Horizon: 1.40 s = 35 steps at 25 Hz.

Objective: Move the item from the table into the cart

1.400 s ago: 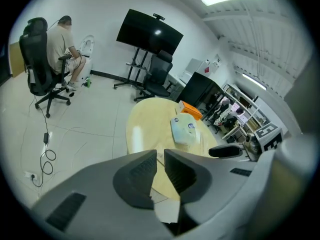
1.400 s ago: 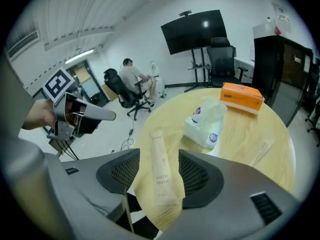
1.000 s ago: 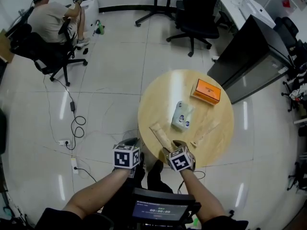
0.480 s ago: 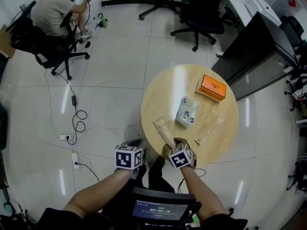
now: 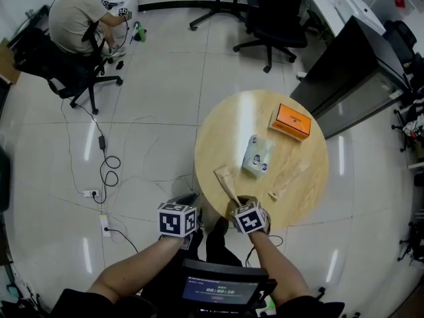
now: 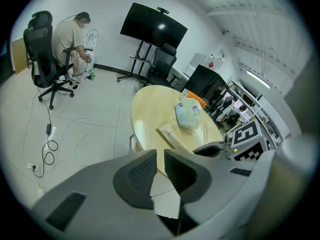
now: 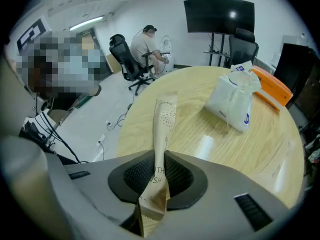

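A long tan paper packet [image 7: 164, 129] lies on the round wooden table [image 5: 311, 197], with its near end at the table's front edge. My right gripper [image 7: 158, 171] has just been closing and now stands shut on that near end. The packet's far end still rests on the wood. In the head view the packet [image 5: 226, 183] runs away from the right gripper [image 5: 237, 202]. My left gripper [image 6: 160, 166] hangs beside the table's left edge over the floor. Its pads are together with nothing between them.
A soft pale wipes pack [image 5: 258, 155], an orange box [image 5: 291, 122] and a paler thin packet [image 5: 288, 179] also lie on the table. A person [image 5: 79, 18] sits on a chair far left. Cables [image 5: 106, 171] trail on the floor. Office chairs [image 5: 278, 18] and a black desk [image 5: 351, 71] stand behind.
The right gripper has sunk slightly onto the tan packet's near end. The left gripper has stayed where it was.
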Tool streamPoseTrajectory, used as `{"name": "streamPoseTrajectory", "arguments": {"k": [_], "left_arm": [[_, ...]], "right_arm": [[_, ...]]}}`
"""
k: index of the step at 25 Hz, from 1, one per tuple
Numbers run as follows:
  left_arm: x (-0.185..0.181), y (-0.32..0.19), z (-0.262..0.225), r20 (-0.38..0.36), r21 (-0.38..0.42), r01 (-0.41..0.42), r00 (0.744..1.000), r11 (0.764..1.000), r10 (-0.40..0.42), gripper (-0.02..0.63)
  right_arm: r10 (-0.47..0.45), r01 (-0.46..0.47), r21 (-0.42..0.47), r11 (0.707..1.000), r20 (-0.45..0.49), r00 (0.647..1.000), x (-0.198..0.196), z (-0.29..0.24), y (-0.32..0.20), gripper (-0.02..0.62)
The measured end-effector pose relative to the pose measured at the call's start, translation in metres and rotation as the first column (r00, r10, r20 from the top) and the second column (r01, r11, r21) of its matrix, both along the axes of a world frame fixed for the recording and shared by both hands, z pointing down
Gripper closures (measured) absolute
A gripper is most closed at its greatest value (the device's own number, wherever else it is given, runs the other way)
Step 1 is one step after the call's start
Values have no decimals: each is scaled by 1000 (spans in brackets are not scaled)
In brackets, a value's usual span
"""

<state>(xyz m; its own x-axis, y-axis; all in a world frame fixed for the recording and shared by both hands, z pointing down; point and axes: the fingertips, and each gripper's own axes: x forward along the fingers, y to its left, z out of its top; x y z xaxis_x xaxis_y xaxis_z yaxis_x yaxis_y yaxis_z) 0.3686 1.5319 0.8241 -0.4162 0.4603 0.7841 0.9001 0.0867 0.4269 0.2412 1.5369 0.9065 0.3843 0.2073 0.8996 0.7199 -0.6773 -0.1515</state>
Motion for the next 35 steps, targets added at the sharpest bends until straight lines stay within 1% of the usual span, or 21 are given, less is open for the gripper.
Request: {"name": "streamPoseTrajectory", "arguments": {"k": [3,7,10,14,16,17,19,21,22,23,24,26,27,29,30,31,35], "left_arm": [[-5,3,-19,19,-21,-3,1000,1000,3,548],[-32,15,-68,24,-106,-55,998,993,58,548],[-66,20,-99,31,-159,-90,995,983,96,548],[-104,28,-140,12,-246,-107,993,963,114,548],[-125,26,-159,34,-283,-124,990,951,139,548],[-134,25,-168,45,-297,-137,986,945,158,548],[-147,22,-185,51,-321,-177,978,931,203,548],[-160,15,-200,49,-345,-233,963,909,265,548],[-166,10,-207,50,-359,-268,951,894,305,549],[-173,4,-214,52,-375,-307,935,875,351,565],[-180,-1,-221,51,-394,-348,916,851,398,577],[-195,-12,-230,39,-426,-425,873,799,486,603],[-205,-20,-232,37,-436,-458,851,775,523,603],[-231,-45,-235,53,-439,-517,801,734,596,603],[-247,-62,-237,67,-439,-547,771,713,633,603],[-264,-82,-241,78,-440,-580,736,686,673,603],[-337,-166,-254,101,-454,-694,583,558,806,603]], "right_arm": [[34,-35,-19,999,-30,999,-6,-15,-4,552],[91,-99,-85,991,-93,991,-26,-60,-9,552],[147,-166,-124,978,-151,977,-55,-97,-15,552],[214,-253,-148,956,-238,947,-102,-147,-32,552],[252,-305,-183,935,-267,930,-128,-173,-41,552],[280,-341,-201,918,-281,918,-140,-185,-45,552],[346,-423,-230,876,-311,885,-157,-209,-56,552],[405,-495,-260,829,-330,853,-171,-230,-71,552],[435,-531,-281,800,-338,835,-177,-241,-79,552],[466,-568,-300,766,-350,813,-181,-252,-88,552],[496,-608,-315,729,-368,786,-185,-262,-97,552],[553,-683,-326,654,-411,725,-189,-278,-118,552],[576,-712,-327,621,-427,697,-192,-283,-131,552],[616,-756,-334,563,-440,653,-201,-291,-163,552],[636,-775,-341,532,-443,632,-208,-297,-182,552],[655,-794,-350,497,-448,608,-217,-304,-201,552],[724,-862,-378,337,-481,494,-265,-327,-289,552]]}}
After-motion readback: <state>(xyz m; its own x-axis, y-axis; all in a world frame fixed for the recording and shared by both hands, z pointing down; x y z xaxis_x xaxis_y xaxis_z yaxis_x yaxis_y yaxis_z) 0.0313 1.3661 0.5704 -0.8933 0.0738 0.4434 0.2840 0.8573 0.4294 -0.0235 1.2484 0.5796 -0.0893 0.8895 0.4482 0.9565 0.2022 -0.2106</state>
